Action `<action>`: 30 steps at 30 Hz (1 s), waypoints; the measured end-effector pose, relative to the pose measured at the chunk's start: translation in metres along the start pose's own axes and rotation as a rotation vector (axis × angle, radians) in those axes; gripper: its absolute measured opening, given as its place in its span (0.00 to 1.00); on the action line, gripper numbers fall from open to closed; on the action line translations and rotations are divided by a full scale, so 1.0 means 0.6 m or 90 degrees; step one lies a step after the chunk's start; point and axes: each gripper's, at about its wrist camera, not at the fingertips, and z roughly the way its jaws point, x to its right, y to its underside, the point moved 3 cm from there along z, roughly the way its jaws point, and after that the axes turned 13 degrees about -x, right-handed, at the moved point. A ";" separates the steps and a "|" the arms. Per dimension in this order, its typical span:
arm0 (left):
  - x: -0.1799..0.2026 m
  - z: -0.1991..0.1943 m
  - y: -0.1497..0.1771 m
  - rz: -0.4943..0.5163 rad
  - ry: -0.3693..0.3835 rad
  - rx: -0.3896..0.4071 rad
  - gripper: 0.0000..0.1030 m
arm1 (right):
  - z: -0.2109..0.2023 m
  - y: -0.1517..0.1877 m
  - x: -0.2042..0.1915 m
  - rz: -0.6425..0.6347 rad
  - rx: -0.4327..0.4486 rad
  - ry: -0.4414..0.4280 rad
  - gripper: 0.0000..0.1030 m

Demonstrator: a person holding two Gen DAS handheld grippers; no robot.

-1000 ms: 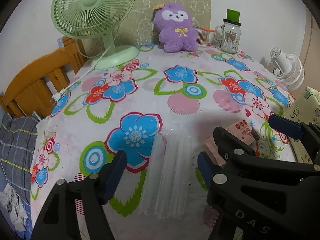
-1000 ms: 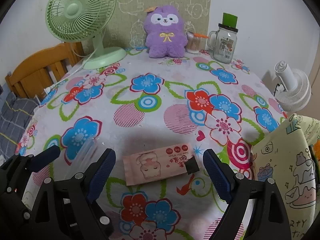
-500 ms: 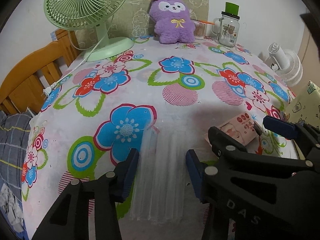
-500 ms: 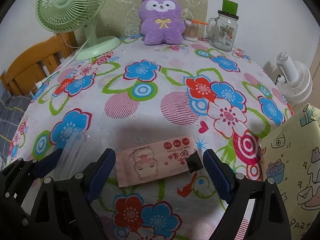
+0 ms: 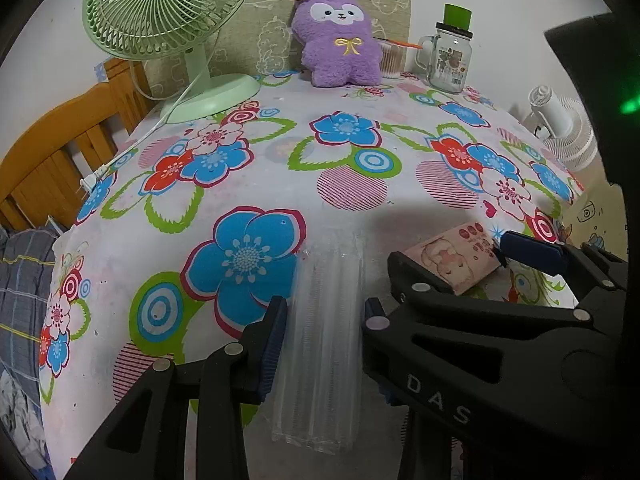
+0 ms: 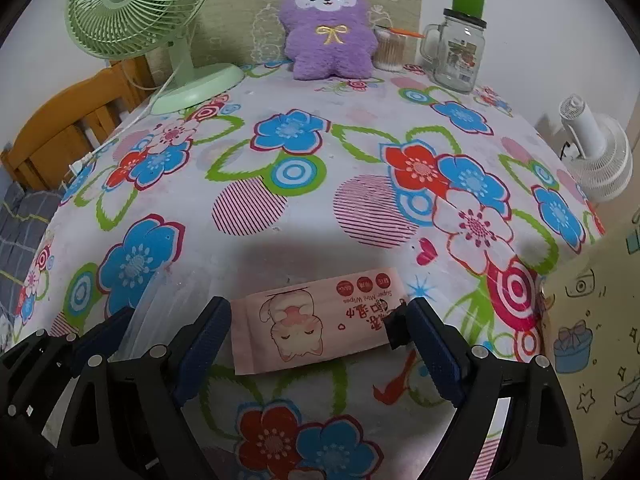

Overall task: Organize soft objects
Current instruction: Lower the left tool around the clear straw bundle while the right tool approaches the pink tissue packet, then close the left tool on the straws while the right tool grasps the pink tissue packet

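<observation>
A long clear plastic pack (image 5: 320, 344) of thin white sticks lies on the flowered tablecloth (image 5: 248, 184), near its front edge. My left gripper (image 5: 324, 340) straddles the pack and its jaws are closing. The blue pads (image 5: 274, 344) stand right at its two long sides, and the pack shows no squeeze. To the right lies a pink wipes pack (image 6: 316, 328) with a cat drawing. My right gripper (image 6: 320, 344) stands open around it, with a gap at the left end. A purple plush toy (image 6: 326, 24) sits upright at the back of the table.
At the back left stands a green table fan (image 5: 168, 12), its cord trailing off the left edge. A glass jar mug (image 6: 458, 52) and a cotton swab tub (image 6: 390, 54) sit beside the plush. A wooden chair (image 5: 48, 160) is at left; a white fan (image 6: 596, 152) and a printed bag (image 6: 600, 320) at right.
The left jaws have narrowed from wide apart to the sides of the clear pack. The right gripper has come down closer over the pink wipes pack, still open.
</observation>
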 end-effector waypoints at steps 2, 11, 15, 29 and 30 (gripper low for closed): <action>0.000 0.000 0.000 -0.001 0.002 0.000 0.40 | 0.001 -0.002 -0.002 -0.005 0.002 -0.002 0.88; 0.001 -0.001 0.000 0.003 -0.004 0.000 0.40 | -0.003 -0.002 -0.004 -0.025 0.025 0.001 0.75; 0.003 -0.003 0.003 0.007 -0.008 -0.001 0.39 | -0.007 0.000 -0.002 -0.031 0.030 0.007 0.66; 0.025 -0.024 0.050 0.032 0.010 -0.009 0.38 | -0.023 0.043 0.003 -0.065 0.003 -0.017 0.59; 0.028 -0.025 0.053 0.033 0.011 -0.010 0.38 | -0.022 0.048 0.007 -0.058 -0.006 -0.027 0.59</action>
